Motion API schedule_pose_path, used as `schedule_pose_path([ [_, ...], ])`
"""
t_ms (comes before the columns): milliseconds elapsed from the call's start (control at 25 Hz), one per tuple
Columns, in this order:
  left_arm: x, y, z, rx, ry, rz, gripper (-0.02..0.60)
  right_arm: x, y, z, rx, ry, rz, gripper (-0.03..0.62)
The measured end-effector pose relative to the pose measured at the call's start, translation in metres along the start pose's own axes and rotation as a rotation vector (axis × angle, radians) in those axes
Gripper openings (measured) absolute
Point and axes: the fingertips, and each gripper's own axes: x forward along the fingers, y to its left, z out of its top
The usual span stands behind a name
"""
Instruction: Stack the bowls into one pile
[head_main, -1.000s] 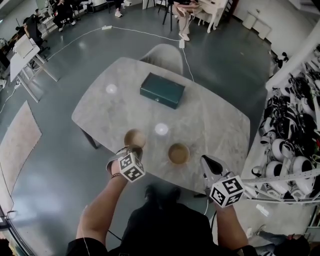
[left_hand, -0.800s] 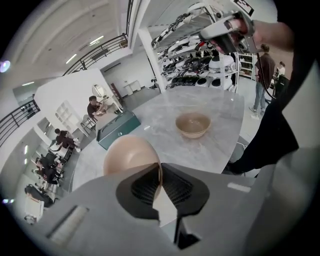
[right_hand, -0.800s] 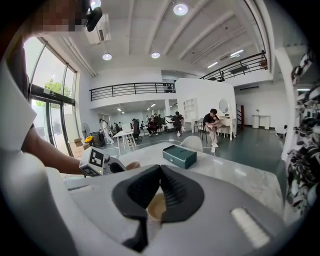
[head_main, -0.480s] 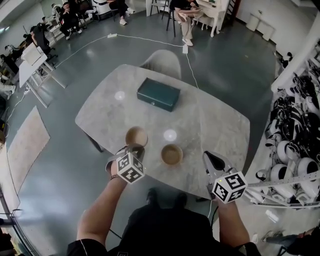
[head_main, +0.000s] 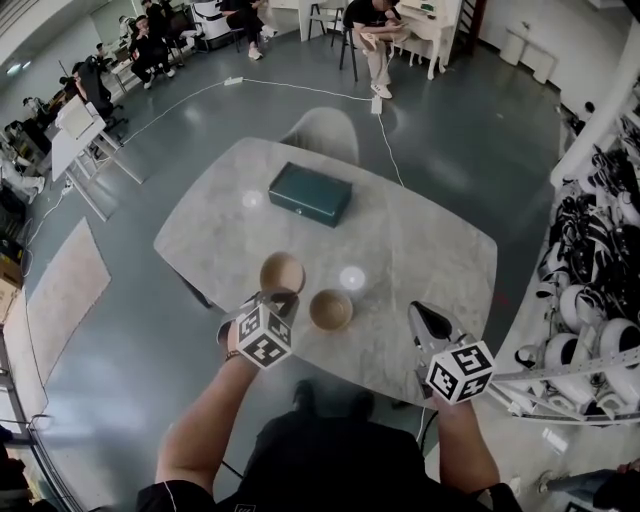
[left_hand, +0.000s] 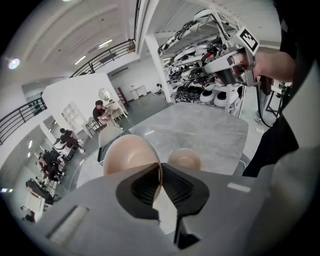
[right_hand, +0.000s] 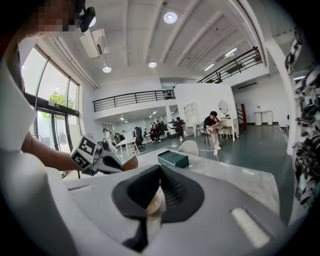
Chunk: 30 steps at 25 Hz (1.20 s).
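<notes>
Pale marble table (head_main: 420, 260) in a big open hall, a green box (head_main: 310, 193) at its far side and two tan bowls near the front edge. The left gripper (head_main: 277, 297) is clamped on the thin rim of one bowl (head_main: 282, 272), with the rim pinched between its jaws. The second bowl (head_main: 331, 309) sits just beside it, free on the table. The right gripper (head_main: 420, 312) hangs off to the side, jaws pressed together on nothing.

A pinch on one edge is a weak hold, so the bowl could swing or slip out on the way across. If it comes down off-centre, it could catch the second bowl's rim and shove it towards the near edge, with no second grip steadying it
</notes>
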Motion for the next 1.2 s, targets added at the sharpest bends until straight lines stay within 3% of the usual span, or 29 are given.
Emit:
schedule_pose_path([
  [280, 0.018, -0.032, 0.033, 0.045, -0.020, -0.061, 0.023, -0.015, -0.021, -0.009, 0.020, 0.002, -0.018, 0.005],
  [560, 0.045, -0.065, 0.040, 0.114, 0.005, -0.128, 0.023, -0.019, -0.026, -0.017, 0.032, 0.011, -0.022, 0.005],
  [1200, 0.101, -0.115, -0.003, 0.381, 0.169, -0.315, 0.025, -0.024, -0.040, -0.033, 0.064, 0.039, -0.068, 0.005],
])
